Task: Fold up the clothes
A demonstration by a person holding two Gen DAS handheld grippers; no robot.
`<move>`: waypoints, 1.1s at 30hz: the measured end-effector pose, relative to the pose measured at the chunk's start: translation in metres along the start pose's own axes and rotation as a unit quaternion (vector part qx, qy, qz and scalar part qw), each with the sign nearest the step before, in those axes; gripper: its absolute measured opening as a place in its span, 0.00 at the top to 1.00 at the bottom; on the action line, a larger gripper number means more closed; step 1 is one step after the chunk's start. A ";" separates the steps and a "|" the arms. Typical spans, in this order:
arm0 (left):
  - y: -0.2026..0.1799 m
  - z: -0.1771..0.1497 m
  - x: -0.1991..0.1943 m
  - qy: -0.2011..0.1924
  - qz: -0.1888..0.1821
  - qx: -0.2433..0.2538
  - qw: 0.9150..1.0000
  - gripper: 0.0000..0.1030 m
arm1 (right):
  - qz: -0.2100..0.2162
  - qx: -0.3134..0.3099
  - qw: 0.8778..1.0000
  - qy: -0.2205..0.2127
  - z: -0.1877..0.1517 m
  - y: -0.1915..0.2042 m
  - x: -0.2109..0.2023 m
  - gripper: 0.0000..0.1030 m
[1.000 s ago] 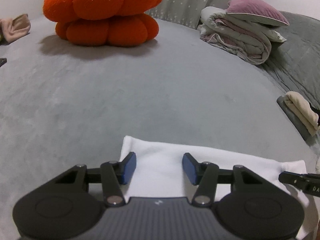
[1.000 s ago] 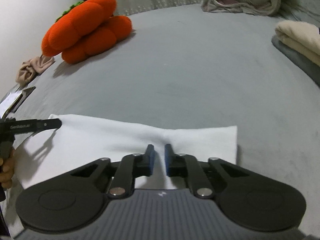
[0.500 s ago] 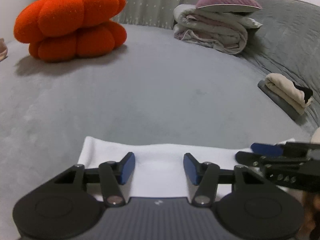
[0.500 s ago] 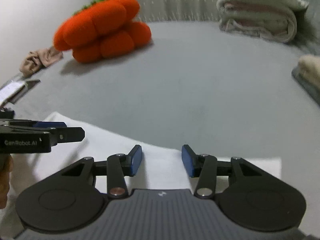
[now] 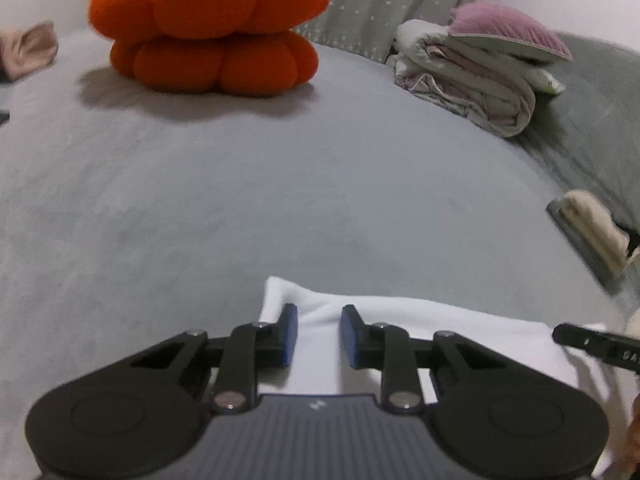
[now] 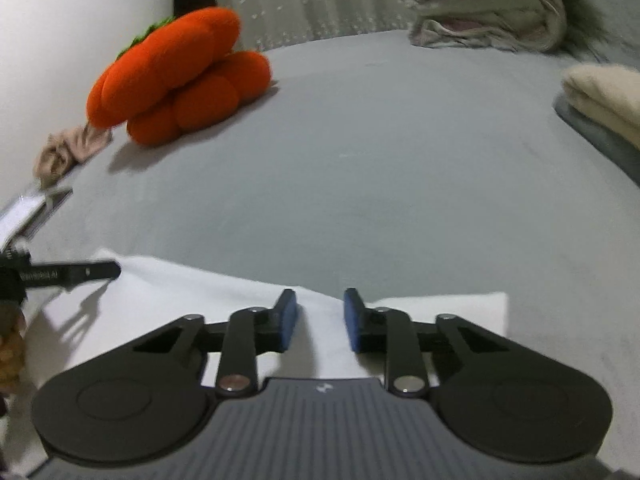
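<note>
Two claws sit low over a white cloth (image 5: 460, 328) that lies folded into a long flat band on the grey bed (image 5: 280, 184). The left claw (image 5: 318, 334) has its blue pads parted with a clear gap between them, and holds nothing; white fabric shows between and under its fingers near the cloth's left end, where a small corner stands up slightly. The right claw (image 6: 320, 322) is parted about as much, also empty, above the cloth (image 6: 192, 296) towards its right end. Whether either claw's tips touch the fabric cannot be told. The cloth looks smooth and thick, with a soft ridge running up between the right claw's pads and a squared right edge. In each view the other claw's dark tip shows at the side, over the opposite end of the cloth.

Beyond the cloth the bed (image 6: 380, 168) stretches bare to a cream folded garment (image 5: 592, 232) on a grey one at the right edge. Farther back sit an orange pumpkin-shaped cushion (image 5: 208, 28), a rolled pale quilt (image 5: 472, 80) with a pink pillow (image 5: 508, 28) on top, and a crumpled beige cloth (image 6: 68, 152) at the far left, by the wall.
</note>
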State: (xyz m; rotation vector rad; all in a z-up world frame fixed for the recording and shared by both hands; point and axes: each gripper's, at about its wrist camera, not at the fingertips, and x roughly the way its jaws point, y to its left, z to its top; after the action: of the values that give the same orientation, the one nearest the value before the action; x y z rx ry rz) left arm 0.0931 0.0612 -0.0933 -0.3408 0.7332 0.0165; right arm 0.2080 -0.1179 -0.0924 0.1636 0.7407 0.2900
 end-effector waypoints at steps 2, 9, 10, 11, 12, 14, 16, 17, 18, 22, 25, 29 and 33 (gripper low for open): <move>0.000 0.000 -0.005 -0.001 0.003 0.007 1.000 0.74 | -0.002 0.009 1.000 -0.005 0.000 -0.001 -0.006 0.80; 0.010 -0.004 -0.007 -0.007 0.001 -0.011 1.000 0.77 | -0.043 0.011 0.999 -0.014 -0.005 0.001 -0.018 0.72; 0.010 -0.005 -0.007 -0.009 0.002 -0.010 1.000 0.77 | -0.051 0.006 0.999 -0.012 -0.006 0.001 -0.017 0.72; 0.009 -0.006 -0.006 -0.010 0.004 -0.009 1.000 0.77 | -0.058 0.002 0.998 -0.010 -0.007 0.001 -0.017 0.71; 0.009 -0.004 -0.007 -0.009 0.005 -0.009 1.000 0.77 | -0.066 -0.002 0.998 -0.008 -0.008 0.000 -0.016 0.71; 0.014 -0.002 -0.010 -0.007 0.004 -0.024 1.000 0.78 | -0.081 -0.010 0.997 -0.004 -0.011 0.000 -0.014 0.71; 0.017 -0.002 -0.013 -0.008 0.002 -0.032 0.999 0.79 | -0.110 0.008 0.994 -0.013 -0.011 -0.007 -0.022 0.69; 0.018 -0.002 -0.013 -0.009 0.001 -0.032 0.999 0.79 | -0.113 0.019 0.993 -0.011 -0.013 -0.013 -0.022 0.69; 0.017 -0.004 -0.011 -0.011 0.002 -0.026 1.000 0.80 | -0.110 0.031 0.993 -0.008 -0.015 -0.019 -0.021 0.69; 0.021 -0.004 -0.010 -0.012 0.000 -0.036 0.999 0.81 | -0.092 0.064 0.994 -0.010 -0.017 -0.033 -0.020 0.69; 0.029 0.000 -0.018 -0.014 -0.008 -0.066 0.998 0.79 | -0.096 0.084 0.992 -0.021 -0.015 -0.032 -0.028 0.68; 0.031 -0.010 -0.009 -0.025 0.032 -0.033 0.999 0.59 | -0.109 0.051 0.993 -0.020 -0.021 -0.023 -0.021 0.67; 0.034 0.000 -0.023 -0.031 0.024 -0.056 0.998 0.59 | -0.122 0.053 0.991 -0.023 -0.018 -0.017 -0.026 0.65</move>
State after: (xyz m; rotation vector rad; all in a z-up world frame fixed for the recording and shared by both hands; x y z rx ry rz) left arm 0.0720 0.0958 -0.0883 -0.4277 0.6797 0.1131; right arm 0.1814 -0.1412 -0.0932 0.1777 0.7227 0.0136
